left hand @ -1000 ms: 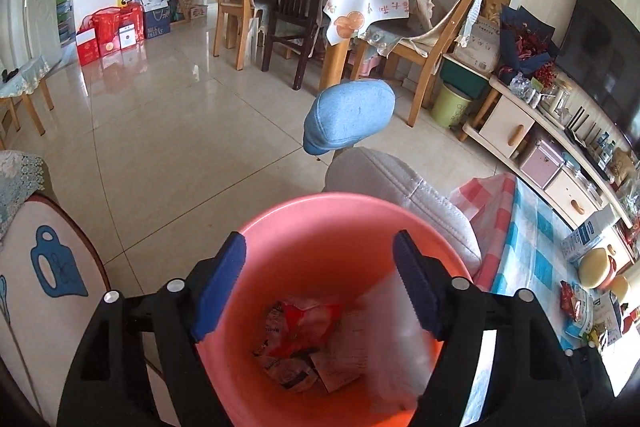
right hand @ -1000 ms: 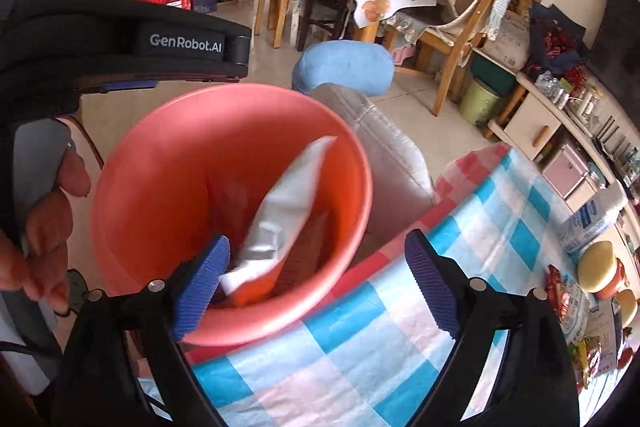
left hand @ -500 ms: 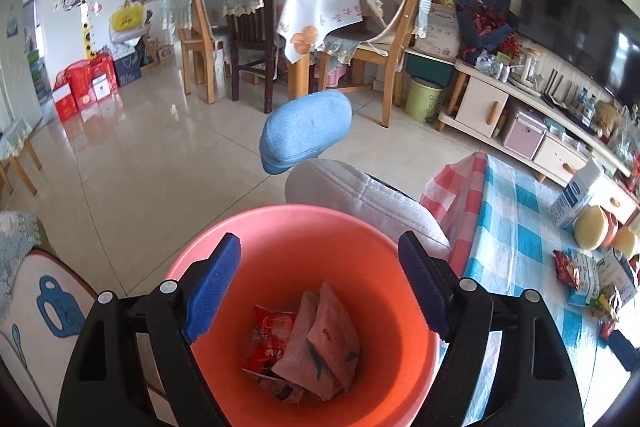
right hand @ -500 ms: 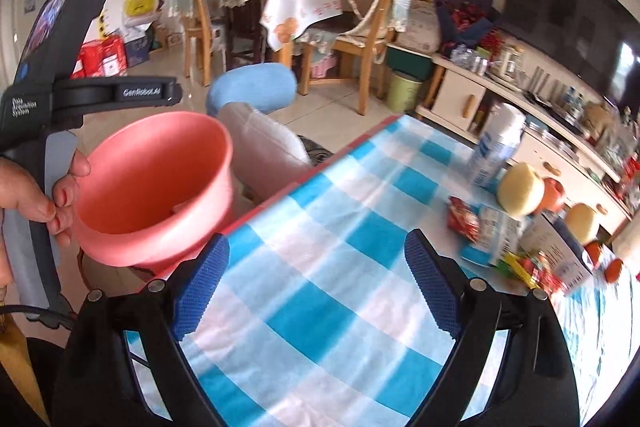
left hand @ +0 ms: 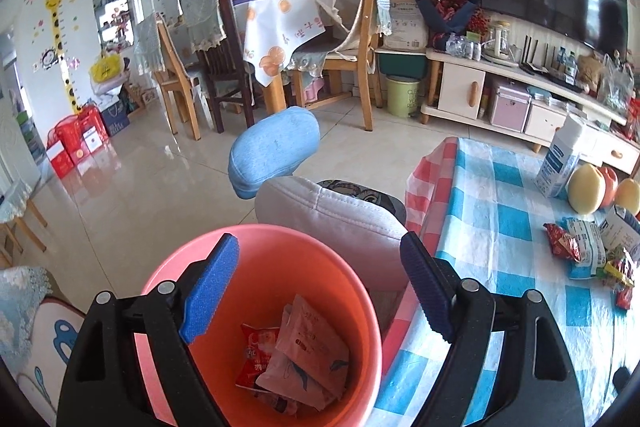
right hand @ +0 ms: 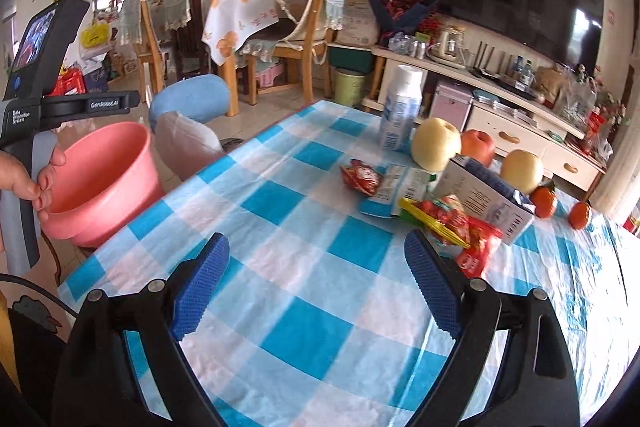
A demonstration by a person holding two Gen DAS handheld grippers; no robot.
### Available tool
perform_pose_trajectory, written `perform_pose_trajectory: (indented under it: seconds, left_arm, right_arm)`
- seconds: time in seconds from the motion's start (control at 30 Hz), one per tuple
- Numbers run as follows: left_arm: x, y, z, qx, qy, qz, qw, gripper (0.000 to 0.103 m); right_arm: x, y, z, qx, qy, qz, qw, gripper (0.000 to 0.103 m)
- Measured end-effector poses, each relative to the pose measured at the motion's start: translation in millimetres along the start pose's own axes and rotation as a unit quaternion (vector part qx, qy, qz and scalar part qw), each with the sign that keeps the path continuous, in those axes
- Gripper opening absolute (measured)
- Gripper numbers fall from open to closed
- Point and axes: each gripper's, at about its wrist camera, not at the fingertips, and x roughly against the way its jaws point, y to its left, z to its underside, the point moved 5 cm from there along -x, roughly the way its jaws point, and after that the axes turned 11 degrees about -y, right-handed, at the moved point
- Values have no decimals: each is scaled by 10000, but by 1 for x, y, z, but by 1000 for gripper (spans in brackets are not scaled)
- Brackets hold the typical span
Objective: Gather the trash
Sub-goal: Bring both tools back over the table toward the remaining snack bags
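Several crumpled wrappers (left hand: 296, 359) are already sitting at the bottom of the pink bucket (left hand: 360, 307), a red one and a couple of pale pinkish ones piled on each other. The bucket is off the tabletop's (right hand: 312, 267) edge, next to a grey cushion (left hand: 332, 215) and a blue chair back (left hand: 276, 147). The left gripper (left hand: 318, 291) hangs right over the bucket with its jaws wide apart and nothing between them; they've just been opening a bit more. The right gripper (right hand: 316, 291) is over the blue checked cloth, jaws also spread wide and empty. The rest of the trash (right hand: 452, 223) is further along the tabletop: a red snack packet (right hand: 360, 177), a white-and-blue wrapper (right hand: 394, 189) and some red and yellow packets, bunched up against a carton lying on its side (right hand: 488, 199). Fruit (right hand: 436, 143) and a white bottle (right hand: 400, 111) stand just behind that pile, so it's pretty crowded there. A hand (right hand: 28, 179) holds the left gripper's handle beside the bucket.
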Motion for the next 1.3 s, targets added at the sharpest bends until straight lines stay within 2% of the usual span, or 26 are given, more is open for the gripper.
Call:
perform_pose_trajectory:
  seconds: [0.27, 0.53, 0.7, 0.93, 1.1, 1.3]
  left_arm:
    - [6, -39, 2, -617, -119, 21, 9980, 83]
    - [12, -75, 2, -1098, -277, 138, 9935, 83]
    - [14, -94, -1, -1203, -367, 201, 9919, 83]
    - [16, -120, -1, -1315, -378, 358, 9899, 83]
    - [21, -143, 1, -1242, -316, 911, 9876, 83]
    - [24, -179, 6, -914, 4, 1996, 9756, 83]
  right_arm:
    - [9, -50, 11, -189, -257, 348, 9989, 90]
    - [11, -97, 7, -535, -406, 580, 9961, 90]
    - [13, -114, 5, -530, -478, 714, 9949, 90]
    - [10, -137, 17, -524, -346, 806, 9948, 90]
    - [6, -162, 25, -894, -184, 910, 9917, 90]
    - [1, -194, 31, -1407, -8, 954, 9854, 90]
